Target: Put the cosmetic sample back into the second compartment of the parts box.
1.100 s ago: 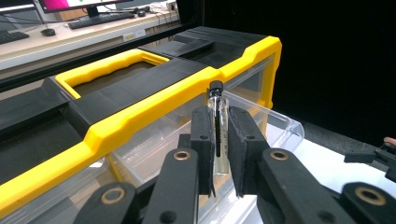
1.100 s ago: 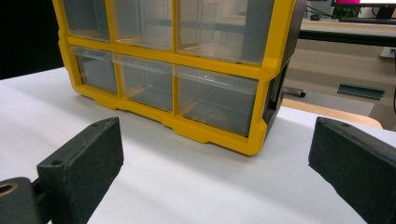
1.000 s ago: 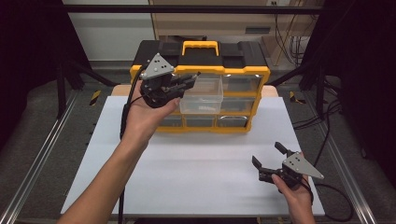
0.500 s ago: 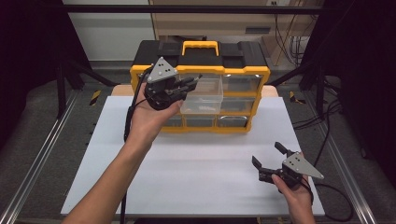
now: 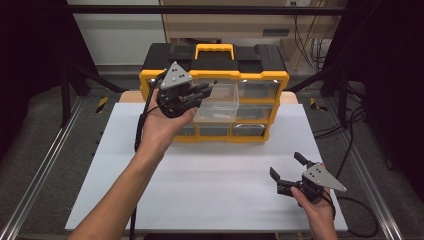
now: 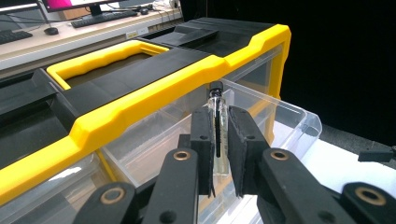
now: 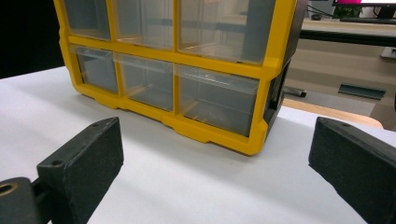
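left gripper (image 5: 207, 89), upper centre of the high view, has edged left since earlier; it clamps a small vial (image 6: 218, 130) above the pulled-out drawer (image 5: 217, 102) of the yellow organizer (image 5: 260, 75). right gripper (image 5: 290, 172), lower right, unchanged, jaws spread.

Even overhead light falls on the white worktop (image 5: 210, 185), which reads bright without blowing out, while the surroundings sink into near black. Shadows under the organizer (image 5: 215, 75) are soft. Its clear drawers carry mild glare (faint streaks). Close-up jaws look slightly soft; all pictures are somewhat grainy.
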`<state>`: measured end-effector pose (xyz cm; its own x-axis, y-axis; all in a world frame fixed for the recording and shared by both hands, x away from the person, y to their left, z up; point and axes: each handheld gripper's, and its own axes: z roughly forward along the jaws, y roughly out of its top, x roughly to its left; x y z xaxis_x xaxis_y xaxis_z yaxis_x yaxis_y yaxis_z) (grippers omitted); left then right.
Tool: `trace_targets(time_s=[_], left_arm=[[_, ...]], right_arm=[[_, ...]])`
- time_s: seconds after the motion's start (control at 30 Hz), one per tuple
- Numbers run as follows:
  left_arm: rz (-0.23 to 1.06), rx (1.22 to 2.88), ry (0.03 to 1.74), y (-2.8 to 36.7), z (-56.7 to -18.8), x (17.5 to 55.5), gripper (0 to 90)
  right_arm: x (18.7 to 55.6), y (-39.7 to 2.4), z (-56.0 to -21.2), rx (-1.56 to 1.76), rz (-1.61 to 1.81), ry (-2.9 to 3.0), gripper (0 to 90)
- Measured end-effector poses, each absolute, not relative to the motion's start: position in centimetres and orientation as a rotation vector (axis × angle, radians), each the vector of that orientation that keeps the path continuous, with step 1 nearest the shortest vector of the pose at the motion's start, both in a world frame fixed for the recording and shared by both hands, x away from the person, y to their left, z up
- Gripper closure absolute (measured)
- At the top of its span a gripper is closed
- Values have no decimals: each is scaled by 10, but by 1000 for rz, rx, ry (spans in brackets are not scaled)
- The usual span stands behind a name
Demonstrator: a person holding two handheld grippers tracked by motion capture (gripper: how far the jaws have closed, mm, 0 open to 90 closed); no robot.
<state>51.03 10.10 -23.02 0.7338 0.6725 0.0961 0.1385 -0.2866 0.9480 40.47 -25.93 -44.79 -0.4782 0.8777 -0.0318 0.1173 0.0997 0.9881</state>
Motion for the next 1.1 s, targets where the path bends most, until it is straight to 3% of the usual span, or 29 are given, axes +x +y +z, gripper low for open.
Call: trace_targets(time_s=[0.8, 1.1], left_arm=[[579, 1818, 644, 101, -231, 514, 800], [657, 1790, 615, 100, -225, 503, 648]], right_arm=[[406, -259, -449, 987, 1438, 1713, 36], [406, -258, -449, 989, 1437, 1718, 36]])
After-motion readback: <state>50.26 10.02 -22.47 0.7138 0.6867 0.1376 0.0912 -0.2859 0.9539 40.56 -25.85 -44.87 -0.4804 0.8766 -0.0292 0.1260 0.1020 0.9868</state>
